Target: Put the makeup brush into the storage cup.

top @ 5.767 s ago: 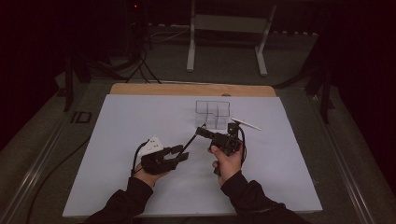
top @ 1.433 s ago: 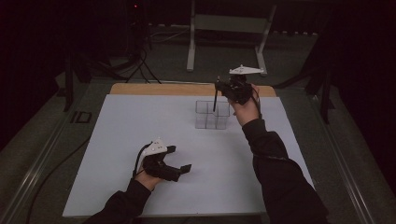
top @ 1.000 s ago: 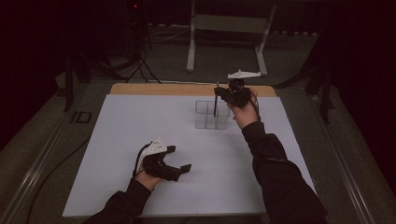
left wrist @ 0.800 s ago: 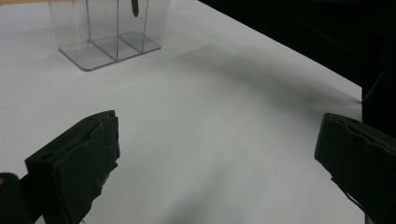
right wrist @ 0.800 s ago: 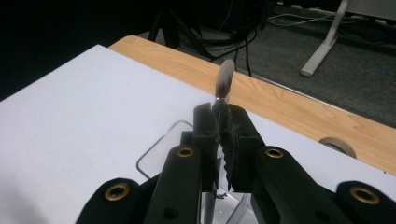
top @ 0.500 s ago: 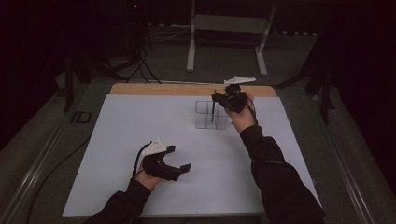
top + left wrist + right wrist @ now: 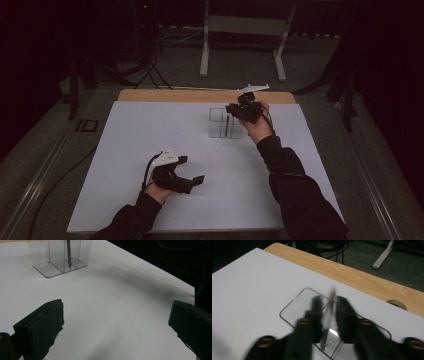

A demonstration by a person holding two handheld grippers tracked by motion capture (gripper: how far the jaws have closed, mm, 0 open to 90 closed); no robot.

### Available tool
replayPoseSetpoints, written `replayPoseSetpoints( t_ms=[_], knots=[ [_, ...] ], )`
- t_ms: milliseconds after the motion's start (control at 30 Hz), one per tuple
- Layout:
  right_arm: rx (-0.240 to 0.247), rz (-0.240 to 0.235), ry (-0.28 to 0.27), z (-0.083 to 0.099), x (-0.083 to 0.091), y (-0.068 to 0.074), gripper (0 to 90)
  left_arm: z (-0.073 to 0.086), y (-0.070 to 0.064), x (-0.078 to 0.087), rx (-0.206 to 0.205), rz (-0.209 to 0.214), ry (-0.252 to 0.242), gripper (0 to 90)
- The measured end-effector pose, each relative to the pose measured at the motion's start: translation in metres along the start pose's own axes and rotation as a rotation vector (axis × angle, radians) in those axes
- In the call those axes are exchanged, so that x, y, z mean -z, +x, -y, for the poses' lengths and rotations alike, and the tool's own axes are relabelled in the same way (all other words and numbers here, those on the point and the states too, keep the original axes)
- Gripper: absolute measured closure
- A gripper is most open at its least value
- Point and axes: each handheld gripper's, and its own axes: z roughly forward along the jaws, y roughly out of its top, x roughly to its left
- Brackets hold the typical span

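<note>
Dark pen (image 7: 226, 126) stands upright inside clear divided holder (image 7: 218, 123) at the counter's (image 7: 150, 130) far side, right gripper (image 7: 329, 305) jaws narrowly parted around it, apparently mid-release; left gripper (image 7: 116, 322) jaws wide, idle.

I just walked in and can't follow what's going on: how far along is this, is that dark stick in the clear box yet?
Mostly done, it seems. The thin dark stick already stands inside the clear divided box. In hand: the right tongs sit at its top, slightly parted around it; the blur hides any contact. Left to do, probably: draw that hand away. The left tongs rest open near the person, holding nothing.
</note>
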Motion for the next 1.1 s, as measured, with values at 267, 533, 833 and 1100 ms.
replayPoseSetpoints(
  t_ms=[267, 533, 833, 1100],
  knots=[
    [0.041, 0.018, 0.001, 0.001, 0.004, 0.009, 39.5, 0.0, 0.0, 0.0, 0.004, 0.004, -0.001, 1.3],
    [-0.005, -0.075, -0.003, 0.004, 0.018, 0.007, 13.9, -0.001, -0.001, 0.0, -0.006, 0.01, 0.012, 1.2],
    [-0.005, -0.118, -0.05, 0.015, 0.031, 0.003, 14.3, 0.0, -0.001, -0.003, -0.001, 0.015, 0.022, 1.2],
    [0.016, -0.182, -0.075, 0.029, 0.041, 0.004, 14.6, 0.002, 0.004, -0.005, -0.004, 0.091, 0.047, 1.2]
  ],
)
